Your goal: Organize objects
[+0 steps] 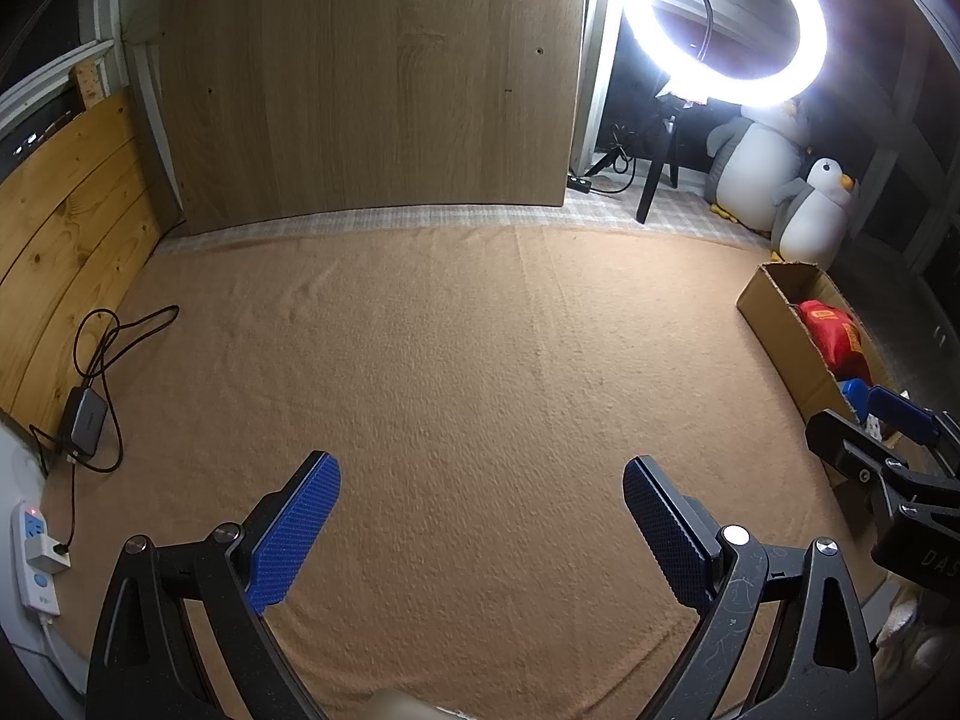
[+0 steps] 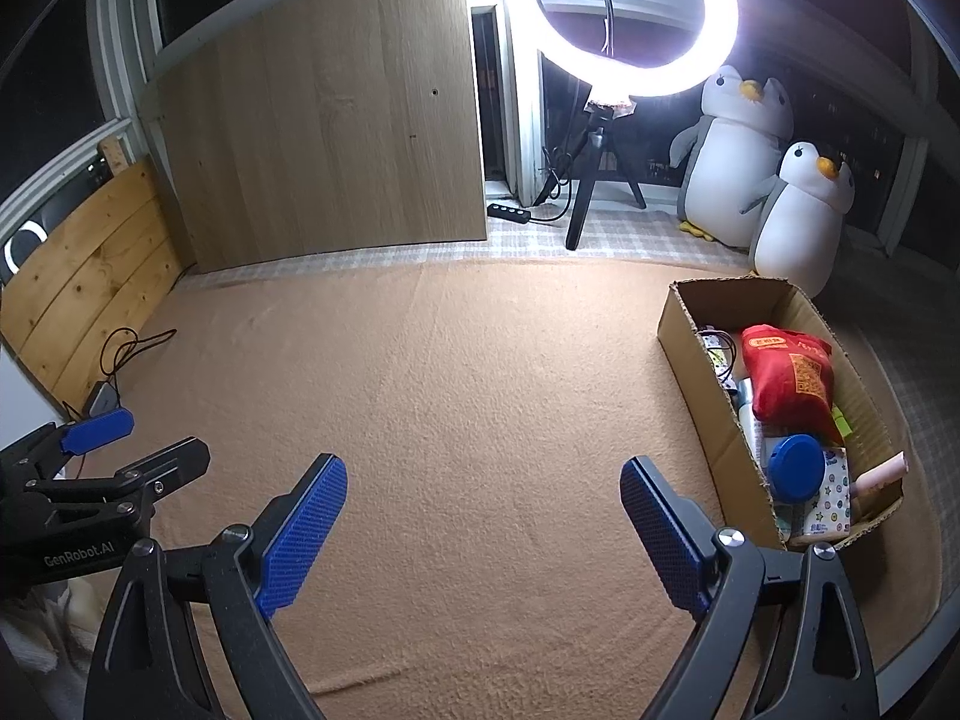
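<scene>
A cardboard box (image 2: 696, 330) stands on the tan blanket at the right, and also shows in the left wrist view (image 1: 780, 324). It holds a red bag (image 2: 789, 378), a blue-lidded jar (image 2: 795, 468), a patterned tissue pack (image 2: 825, 501), a pink tube (image 2: 882, 474) and other small items. My right gripper (image 2: 483, 474) is open and empty over the blanket, left of the box. My left gripper (image 1: 480, 474) is open and empty over bare blanket. Each gripper shows at the edge of the other's view.
A ring light (image 2: 636, 18) on a tripod and two plush penguins (image 2: 738, 156) stand at the back right. A wooden panel (image 2: 324, 120) leans at the back. A charger with cables (image 1: 84, 420) and a power strip (image 1: 36, 558) lie at the left.
</scene>
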Demonstrator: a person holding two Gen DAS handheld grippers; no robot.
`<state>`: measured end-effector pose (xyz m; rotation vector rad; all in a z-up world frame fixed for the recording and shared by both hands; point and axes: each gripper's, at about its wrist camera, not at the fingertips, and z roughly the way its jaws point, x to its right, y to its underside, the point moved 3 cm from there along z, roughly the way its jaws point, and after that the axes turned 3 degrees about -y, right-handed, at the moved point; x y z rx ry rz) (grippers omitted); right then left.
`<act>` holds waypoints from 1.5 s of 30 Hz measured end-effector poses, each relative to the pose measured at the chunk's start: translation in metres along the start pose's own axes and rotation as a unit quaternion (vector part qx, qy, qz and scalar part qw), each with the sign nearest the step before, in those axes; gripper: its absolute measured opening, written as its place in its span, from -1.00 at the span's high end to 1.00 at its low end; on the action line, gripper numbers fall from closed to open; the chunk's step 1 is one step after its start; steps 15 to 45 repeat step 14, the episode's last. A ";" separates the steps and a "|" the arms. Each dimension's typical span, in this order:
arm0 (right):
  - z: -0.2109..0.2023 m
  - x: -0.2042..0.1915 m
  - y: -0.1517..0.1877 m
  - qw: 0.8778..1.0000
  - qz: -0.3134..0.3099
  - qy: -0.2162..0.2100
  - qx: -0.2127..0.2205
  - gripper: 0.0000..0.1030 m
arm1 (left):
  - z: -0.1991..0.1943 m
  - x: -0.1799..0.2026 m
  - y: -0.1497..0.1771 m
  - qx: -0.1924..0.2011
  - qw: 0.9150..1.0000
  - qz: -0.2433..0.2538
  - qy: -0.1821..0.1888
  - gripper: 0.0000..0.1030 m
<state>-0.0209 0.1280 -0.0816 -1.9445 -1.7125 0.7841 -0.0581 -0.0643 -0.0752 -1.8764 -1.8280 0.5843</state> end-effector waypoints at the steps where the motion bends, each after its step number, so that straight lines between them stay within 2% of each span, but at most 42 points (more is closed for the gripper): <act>1: 0.001 0.000 0.000 1.000 0.000 0.000 -0.001 -0.75 | 0.001 0.000 0.000 0.000 1.000 0.000 -0.001 -0.89; 7: 0.005 0.000 -0.001 1.000 0.001 -0.001 -0.006 -0.75 | 0.006 0.001 -0.001 0.007 1.000 0.006 -0.007 -0.89; 14: 0.013 0.001 -0.001 1.000 0.003 0.001 -0.014 -0.75 | 0.018 0.000 0.000 -0.009 1.000 0.000 -0.004 -0.89; 45: 0.013 0.001 -0.001 1.000 0.003 0.001 -0.014 -0.75 | 0.018 0.000 0.000 -0.009 1.000 0.000 -0.004 -0.89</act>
